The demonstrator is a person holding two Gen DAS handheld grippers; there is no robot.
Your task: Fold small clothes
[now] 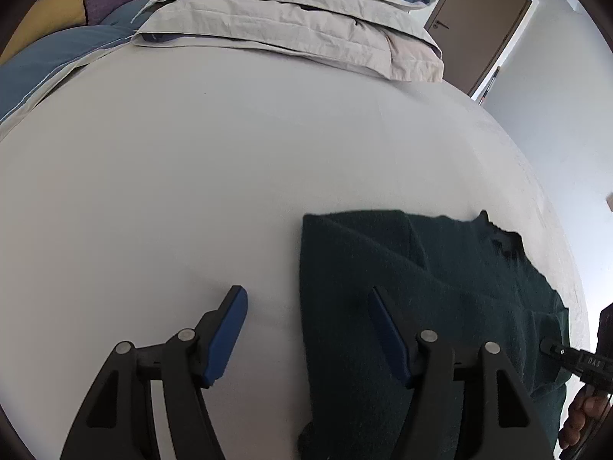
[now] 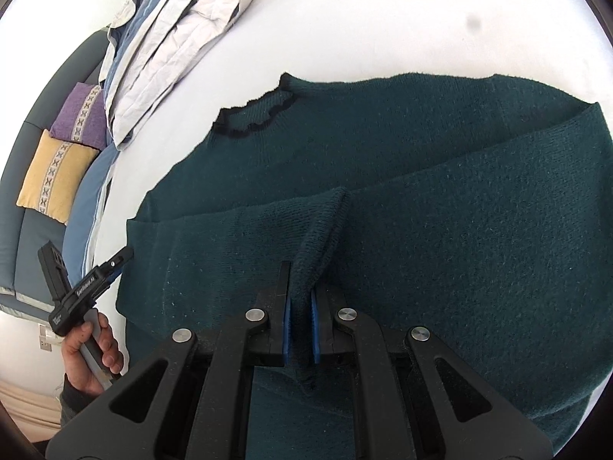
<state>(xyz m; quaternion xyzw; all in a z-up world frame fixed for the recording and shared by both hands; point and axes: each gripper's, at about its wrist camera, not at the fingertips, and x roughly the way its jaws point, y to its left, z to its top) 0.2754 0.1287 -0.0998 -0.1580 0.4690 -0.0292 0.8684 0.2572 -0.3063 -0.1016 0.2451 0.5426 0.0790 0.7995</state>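
Note:
A dark green knit sweater (image 2: 440,199) with a black collar (image 2: 253,115) lies on the white bed sheet (image 2: 383,19), one side folded over its middle. My right gripper (image 2: 302,287) is shut on a raised pinch of the sweater's fabric. The sweater also shows in the left wrist view (image 1: 421,287). My left gripper (image 1: 306,299) is open and empty, low over the sweater's edge: one finger over the bare sheet (image 1: 191,172), the other over the cloth. The left gripper also shows in the right wrist view (image 2: 122,258), held by a hand beside the sweater.
Folded grey and blue bedding (image 1: 299,23) is stacked at the far side of the bed. Purple (image 2: 78,115) and yellow (image 2: 53,176) cushions lie on a blue sofa beyond it. A brown door (image 1: 482,23) stands behind the bed.

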